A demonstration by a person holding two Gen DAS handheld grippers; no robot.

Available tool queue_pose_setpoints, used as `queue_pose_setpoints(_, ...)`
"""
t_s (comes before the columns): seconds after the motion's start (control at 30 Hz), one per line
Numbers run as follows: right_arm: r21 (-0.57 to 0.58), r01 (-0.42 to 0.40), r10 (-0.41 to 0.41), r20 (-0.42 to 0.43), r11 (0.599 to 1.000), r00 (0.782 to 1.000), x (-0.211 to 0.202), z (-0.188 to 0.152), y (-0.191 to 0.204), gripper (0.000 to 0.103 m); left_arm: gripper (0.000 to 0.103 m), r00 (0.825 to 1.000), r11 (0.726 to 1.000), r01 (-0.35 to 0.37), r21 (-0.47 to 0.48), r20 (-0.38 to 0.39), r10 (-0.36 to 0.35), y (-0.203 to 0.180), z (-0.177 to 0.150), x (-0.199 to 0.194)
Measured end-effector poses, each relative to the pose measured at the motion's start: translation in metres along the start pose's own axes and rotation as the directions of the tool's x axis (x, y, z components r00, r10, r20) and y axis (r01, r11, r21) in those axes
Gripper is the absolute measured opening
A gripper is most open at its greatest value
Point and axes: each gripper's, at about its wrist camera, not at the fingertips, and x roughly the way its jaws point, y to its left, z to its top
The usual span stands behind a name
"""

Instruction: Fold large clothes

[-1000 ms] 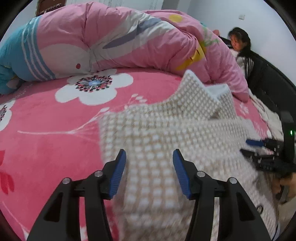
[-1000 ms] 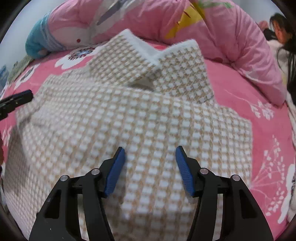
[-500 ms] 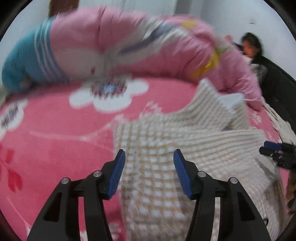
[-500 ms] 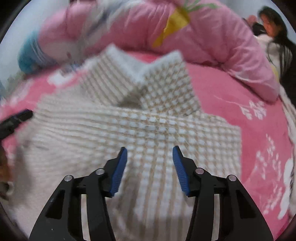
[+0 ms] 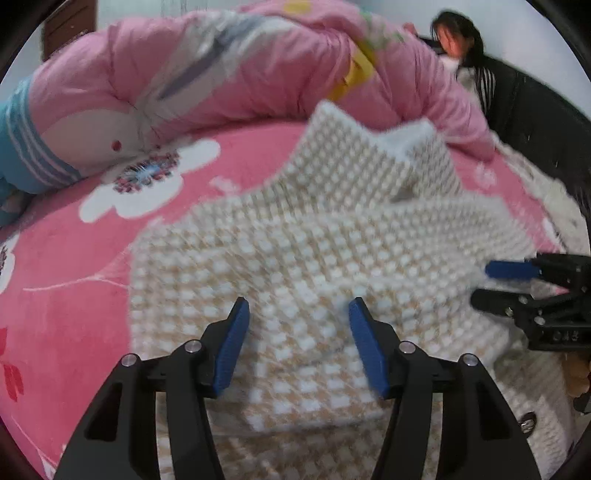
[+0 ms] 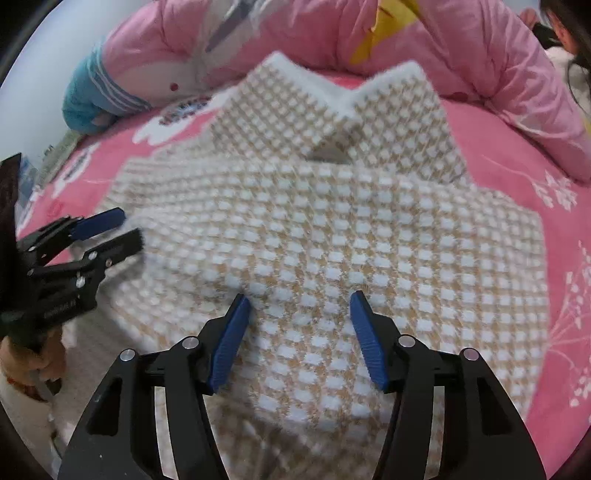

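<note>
A beige-and-white checked fleece garment (image 5: pixel 314 251) (image 6: pixel 332 221) lies spread on the bed, its white-lined collar (image 5: pixel 369 158) (image 6: pixel 347 92) pointing away from me. My left gripper (image 5: pixel 297 306) hangs over the garment's near left part. Its jaws are opening, and the cloth lies under the gap without being pinched. My right gripper (image 6: pixel 299 299) is over the near middle, its jaws also opening with nothing pressed between the pads. Each gripper shows in the other's view: the right gripper (image 5: pixel 491 282) at the right edge, the left gripper (image 6: pixel 125 227) at the left edge, held by a hand.
A pink flowered sheet (image 5: pixel 74 258) (image 6: pixel 565 240) covers the bed. A rolled pink quilt (image 5: pixel 221 74) (image 6: pixel 443 44) lies along the far side behind the collar. A person (image 5: pixel 458 33) sits at the far right by a dark bed frame (image 5: pixel 535 103).
The left gripper has slid right, from the garment's left edge to further over it. The right gripper's jaws narrowed slightly, then widened again. The garment lies as before.
</note>
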Motion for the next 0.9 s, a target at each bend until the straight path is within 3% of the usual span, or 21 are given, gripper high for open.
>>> queue_pose_setpoints(0.07, -0.002, 0.017, -0.017, 0.014, 1.000, 1.000, -0.003, 0.001, -0.002, 0.053, 0.056, 1.000, 1.000, -0.003, 0.019, 0.007, 0.002, 0.003, 0.002, -0.002)
queue_pose_setpoints(0.13, 0.008, 0.046, -0.045, -0.016, 0.999, 0.999, 0.018, 0.004, -0.008, 0.055, 0.060, 0.997, 0.999, -0.048, -0.005, -0.059, 0.047, 0.012, 0.003, 0.023)
queue_pose_setpoints(0.17, -0.005, 0.052, -0.052, -0.030, 0.999, 0.998, 0.037, 0.007, -0.008, 0.061, 0.061, 0.996, 0.999, -0.035, -0.032, -0.081, 0.032, 0.017, 0.001, 0.035)
queue_pose_setpoints(0.27, -0.025, 0.063, -0.064, -0.029, 0.998, 0.998, 0.050, 0.019, -0.002, 0.065, 0.061, 0.998, 0.996, -0.020, -0.090, -0.057, 0.015, 0.021, 0.002, 0.031)
queue_pose_setpoints(0.37, -0.011, 0.063, -0.063, -0.001, 0.998, 0.998, 0.015, 0.015, -0.002, 0.066, 0.061, 0.999, 0.995, 0.005, -0.095, -0.039, -0.009, 0.018, -0.003, 0.003)
queue_pose_setpoints(0.43, -0.032, 0.078, -0.076, 0.054, 0.996, 0.996, -0.012, -0.001, -0.002, 0.075, 0.066, 0.999, 0.997, 0.048, -0.066, -0.017, -0.049, 0.013, -0.017, -0.024)
queue_pose_setpoints(0.47, -0.040, 0.118, -0.115, 0.071, 0.992, 0.991, -0.022, -0.013, -0.007, 0.080, 0.072, 0.999, 0.998, 0.045, -0.051, -0.019, -0.046, 0.011, -0.024, -0.029)
queue_pose_setpoints(0.53, -0.032, 0.199, -0.199, 0.018, 0.979, 0.980, -0.008, -0.032, -0.023, 0.080, 0.073, 0.999, 1.000, 0.010, -0.019, -0.053, -0.011, 0.004, -0.038, -0.023)
queue_pose_setpoints(0.63, 0.024, 0.175, -0.174, -0.039, 0.984, 0.984, 0.016, -0.042, -0.033, 0.081, 0.075, 0.999, 0.999, -0.034, 0.018, -0.039, 0.035, -0.004, -0.050, -0.021)
queue_pose_setpoints(0.7, 0.024, 0.194, -0.193, -0.033, 0.981, 0.981, -0.002, -0.042, -0.024, 0.080, 0.075, 0.997, 0.998, -0.061, -0.025, -0.044, 0.060, -0.005, -0.047, -0.037)
queue_pose_setpoints(0.77, -0.012, 0.167, -0.167, 0.017, 0.986, 0.986, -0.029, -0.048, -0.007, 0.083, 0.077, 1.000, 0.996, -0.031, -0.084, -0.008, 0.030, -0.004, -0.051, -0.068)
queue_pose_setpoints(0.9, -0.015, 0.145, -0.144, 0.078, 0.989, 0.987, -0.080, -0.097, 0.015, 0.091, 0.088, 0.998, 0.995, -0.043, -0.092, 0.031, 0.046, -0.014, -0.089, -0.126)
